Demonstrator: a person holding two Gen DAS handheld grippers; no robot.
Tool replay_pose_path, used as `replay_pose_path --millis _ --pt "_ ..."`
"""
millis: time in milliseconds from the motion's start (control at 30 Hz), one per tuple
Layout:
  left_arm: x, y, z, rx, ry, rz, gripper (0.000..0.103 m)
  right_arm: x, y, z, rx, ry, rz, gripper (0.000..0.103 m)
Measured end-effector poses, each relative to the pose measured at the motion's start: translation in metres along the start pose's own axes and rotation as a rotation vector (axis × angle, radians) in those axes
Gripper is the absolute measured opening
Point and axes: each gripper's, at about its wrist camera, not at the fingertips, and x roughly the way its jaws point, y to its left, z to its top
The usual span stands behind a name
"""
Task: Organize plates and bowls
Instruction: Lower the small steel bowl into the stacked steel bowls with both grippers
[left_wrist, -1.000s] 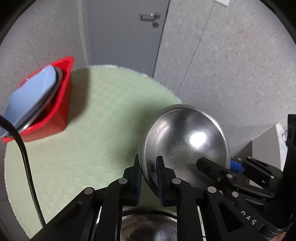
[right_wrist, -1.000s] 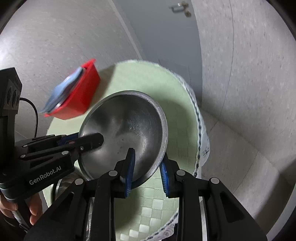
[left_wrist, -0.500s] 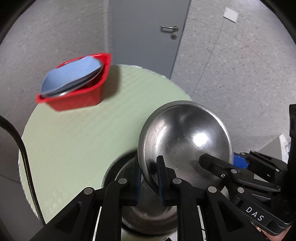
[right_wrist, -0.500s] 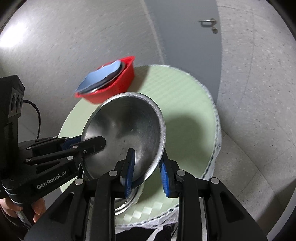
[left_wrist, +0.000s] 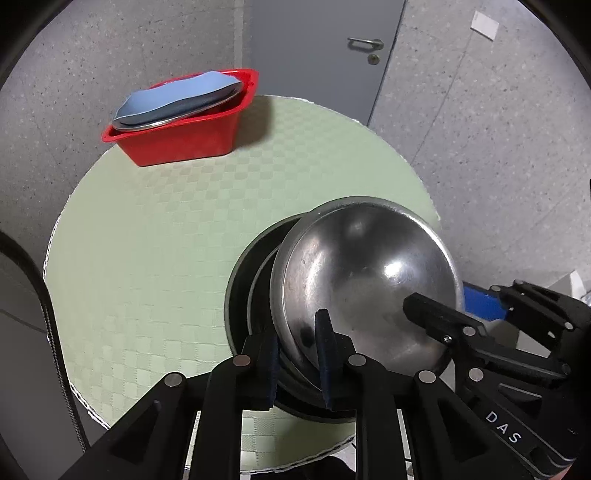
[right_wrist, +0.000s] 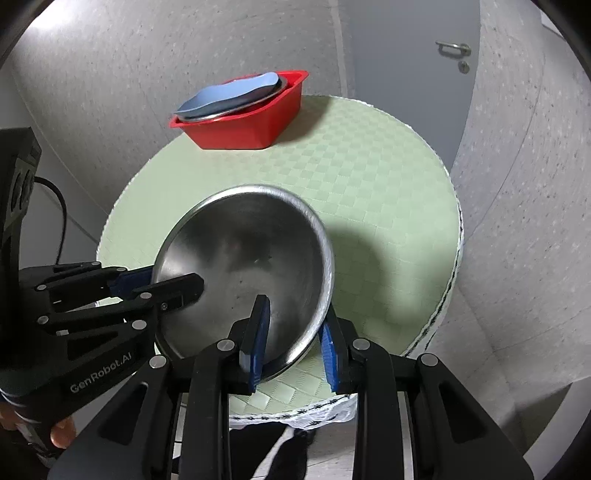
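Above the near edge of the round table (left_wrist: 155, 229), a steel bowl (left_wrist: 365, 280) is held tilted by both grippers at once. The left gripper (left_wrist: 299, 354) pinches its rim between narrow blue-padded fingers (left_wrist: 324, 343), and the right gripper (right_wrist: 293, 339) clamps the opposite rim, one pad inside the bowl and one outside. Compared with a second ago, the bowl has come lower and now sits partly over a stack of steel bowls (left_wrist: 243, 306) on the table, which was barely in view before; whether it touches them cannot be told. Both views have also swung, so the red bin (left_wrist: 184, 129) now shows level at the far side instead of skewed at the left edge. It holds a blue plate (left_wrist: 177, 98) resting on a metal plate's rim.

A pale green checkered cloth (right_wrist: 369, 177) covers the table, its white fringe hanging over the edge. Around it lies speckled grey floor (left_wrist: 480, 129), and a grey door (left_wrist: 321, 48) with a lever handle (left_wrist: 364, 42) stands behind.
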Motion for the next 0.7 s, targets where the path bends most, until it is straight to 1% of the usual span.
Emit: replay_pose_path --millis 67,233,400,500,633,700 --pt "0.001 0.001 -0.002 -0.013 0.003 -0.008 0.015 0.000 0.003 -0.001 -0.009 -0.003 -0.014 0.028" --pt "0.010 0.003 -0.002 -0.017 0.013 -0.002 0.015 0.001 0.008 -0.003 -0.030 -0.013 -0.051 0.028" --pt "0.014 0.002 0.001 -0.016 0.012 -0.005 0.018 0.000 0.007 -0.004 -0.019 -0.019 -0.056 0.028" --pt "0.012 0.001 -0.002 -0.011 0.005 -0.005 0.022 0.000 0.009 -0.005 -0.019 -0.015 -0.072 0.029" --pt "0.013 0.002 -0.004 -0.018 0.005 -0.009 0.022 0.002 0.009 -0.005 -0.010 -0.006 -0.080 0.031" --pt "0.011 0.003 -0.005 -0.027 0.002 -0.023 0.023 0.005 0.007 -0.006 -0.001 0.002 -0.073 0.033"
